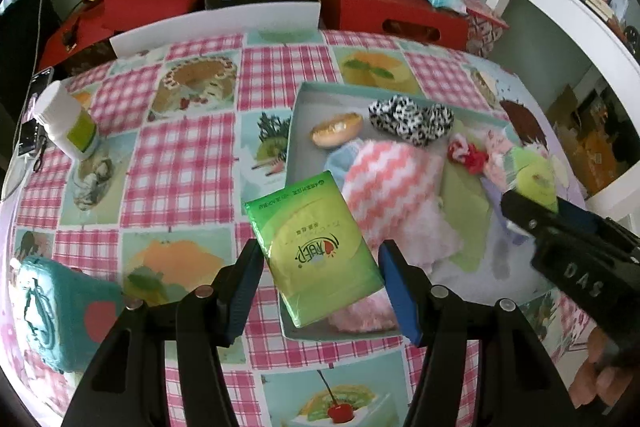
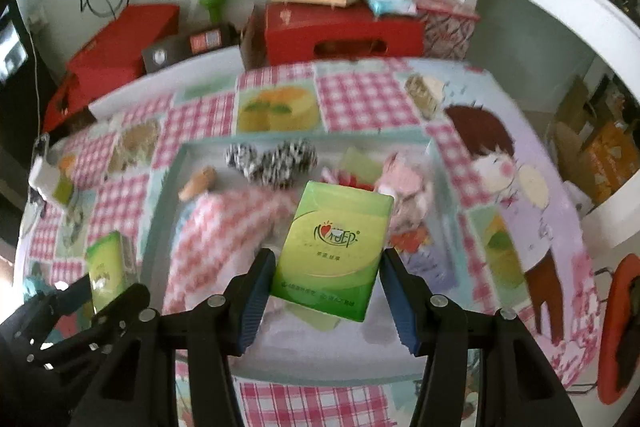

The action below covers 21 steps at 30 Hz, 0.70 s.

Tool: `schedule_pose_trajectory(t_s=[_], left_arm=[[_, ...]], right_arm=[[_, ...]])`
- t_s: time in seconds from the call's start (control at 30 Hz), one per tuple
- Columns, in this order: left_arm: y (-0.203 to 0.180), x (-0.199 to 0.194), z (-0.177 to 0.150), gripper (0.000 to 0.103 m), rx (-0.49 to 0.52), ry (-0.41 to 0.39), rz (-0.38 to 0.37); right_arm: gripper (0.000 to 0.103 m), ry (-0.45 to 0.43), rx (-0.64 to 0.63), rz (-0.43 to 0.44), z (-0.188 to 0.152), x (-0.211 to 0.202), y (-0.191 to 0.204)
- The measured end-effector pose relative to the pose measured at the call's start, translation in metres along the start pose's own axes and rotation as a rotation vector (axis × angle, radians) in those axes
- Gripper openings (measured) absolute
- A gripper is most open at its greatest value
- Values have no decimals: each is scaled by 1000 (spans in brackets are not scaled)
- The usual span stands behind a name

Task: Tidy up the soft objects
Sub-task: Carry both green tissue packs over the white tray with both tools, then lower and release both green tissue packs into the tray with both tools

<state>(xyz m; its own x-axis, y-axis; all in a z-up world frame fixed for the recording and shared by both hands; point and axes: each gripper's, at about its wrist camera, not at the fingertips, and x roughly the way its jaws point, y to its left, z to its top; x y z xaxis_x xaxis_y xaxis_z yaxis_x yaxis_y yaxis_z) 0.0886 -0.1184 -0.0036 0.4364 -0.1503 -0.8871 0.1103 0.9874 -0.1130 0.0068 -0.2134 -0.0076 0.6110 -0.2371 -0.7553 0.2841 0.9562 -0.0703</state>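
Each gripper holds one green tissue pack above the shallow tray (image 1: pixel 298 99) on the table (image 1: pixel 180 155). The left gripper (image 1: pixel 320 287) has its fingers about half open, pressed on the left tissue pack (image 1: pixel 316 251) over the tray's near-left corner, tilted steeply down. The right gripper (image 2: pixel 328 291) clamps the right tissue pack (image 2: pixel 336 251) likewise, over the tray's middle.

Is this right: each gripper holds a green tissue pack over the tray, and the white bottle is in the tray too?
Not quite. The white bottle stands on the tablecloth, outside the tray, as the left wrist view shows. The left gripper and right gripper do each hold a green tissue pack over the tray.
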Motion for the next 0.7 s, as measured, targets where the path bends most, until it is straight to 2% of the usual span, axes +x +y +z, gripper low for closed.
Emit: schedule_pose_trajectory(t_s=[0.3, 0.7], left_arm=[[-3, 20, -10, 61, 26, 36, -3], [-15, 33, -16, 61, 77, 52, -22]], right_arm=[[57, 103, -26, 12, -16, 34, 7], [57, 168, -30, -2, -24, 50, 4]])
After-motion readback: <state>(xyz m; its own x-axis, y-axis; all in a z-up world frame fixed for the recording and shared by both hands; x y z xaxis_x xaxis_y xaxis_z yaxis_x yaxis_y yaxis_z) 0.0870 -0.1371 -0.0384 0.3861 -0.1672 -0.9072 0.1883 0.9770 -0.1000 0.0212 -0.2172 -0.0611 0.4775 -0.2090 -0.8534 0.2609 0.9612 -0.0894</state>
